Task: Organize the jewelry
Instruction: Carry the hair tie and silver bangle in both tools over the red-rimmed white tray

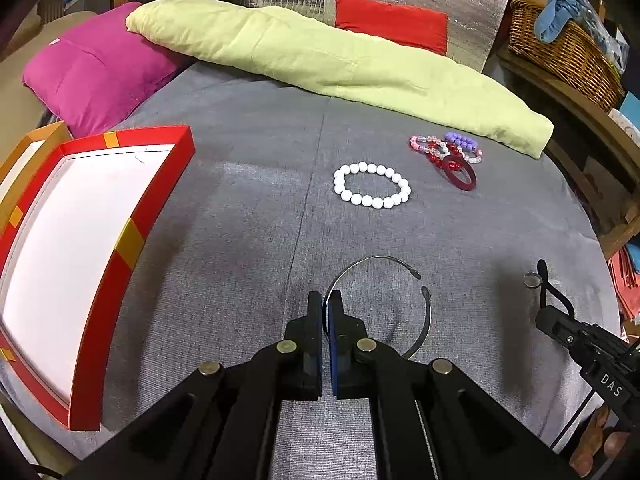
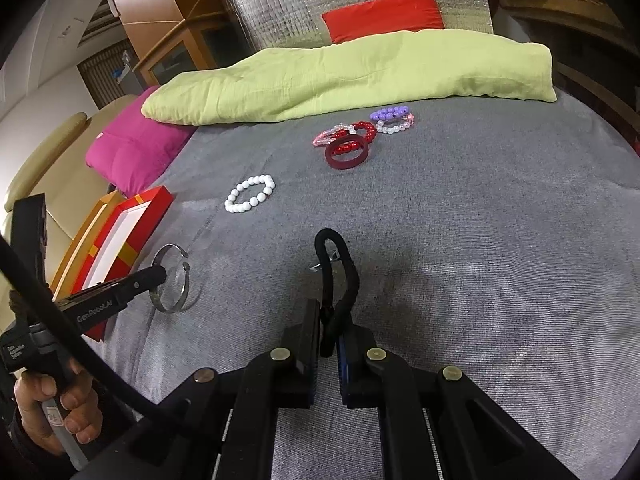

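Observation:
My left gripper (image 1: 326,300) is shut on a thin open metal bangle (image 1: 376,257), held just above the grey bedspread (image 1: 240,208). In the right wrist view the same gripper (image 2: 158,274) pinches the bangle (image 2: 185,286) beside the red box. My right gripper (image 2: 330,314) is shut on a looped black cord bracelet (image 2: 351,276) with a small metal charm. From the left wrist view it (image 1: 546,314) shows at the right edge. A white bead bracelet (image 1: 372,186) lies farther out. Beyond it sits a pile of beaded bracelets (image 1: 444,152) with a dark red ring (image 1: 460,176).
A red box with a white inside (image 1: 132,240) lies open at the left edge of the bed, an orange lid (image 1: 40,136) behind it. A green pillow (image 1: 320,60), a magenta pillow (image 1: 100,76) and a red cushion (image 1: 392,26) line the far side. A wicker basket (image 1: 560,44) stands right.

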Demonstrator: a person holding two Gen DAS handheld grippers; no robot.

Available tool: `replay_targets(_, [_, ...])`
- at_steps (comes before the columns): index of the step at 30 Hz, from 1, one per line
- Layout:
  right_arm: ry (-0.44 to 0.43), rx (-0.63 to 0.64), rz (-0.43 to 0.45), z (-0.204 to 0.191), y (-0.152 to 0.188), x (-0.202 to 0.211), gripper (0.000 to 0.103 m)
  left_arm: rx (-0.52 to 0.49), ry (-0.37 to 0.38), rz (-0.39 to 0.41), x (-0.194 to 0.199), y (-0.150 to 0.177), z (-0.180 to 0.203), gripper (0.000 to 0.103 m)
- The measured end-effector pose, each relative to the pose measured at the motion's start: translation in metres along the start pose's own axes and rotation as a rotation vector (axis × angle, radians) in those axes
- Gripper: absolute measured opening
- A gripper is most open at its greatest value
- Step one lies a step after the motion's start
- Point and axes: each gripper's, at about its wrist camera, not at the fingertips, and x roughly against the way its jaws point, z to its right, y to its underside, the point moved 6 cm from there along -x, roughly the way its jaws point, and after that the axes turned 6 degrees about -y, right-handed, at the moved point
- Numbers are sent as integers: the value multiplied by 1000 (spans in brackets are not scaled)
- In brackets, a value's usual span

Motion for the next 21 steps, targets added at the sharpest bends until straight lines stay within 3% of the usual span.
replay_targets(14, [29, 38, -15, -13, 1, -3, 8, 69, 6, 51, 17, -8, -25, 3])
replay_targets(18, [10, 58, -18, -36, -4, -4, 8, 205, 1, 163, 45, -18, -63, 3])
replay_targets(21, [-29, 95, -16, -70, -16, -11, 8, 343, -94, 203, 55, -19, -112, 3])
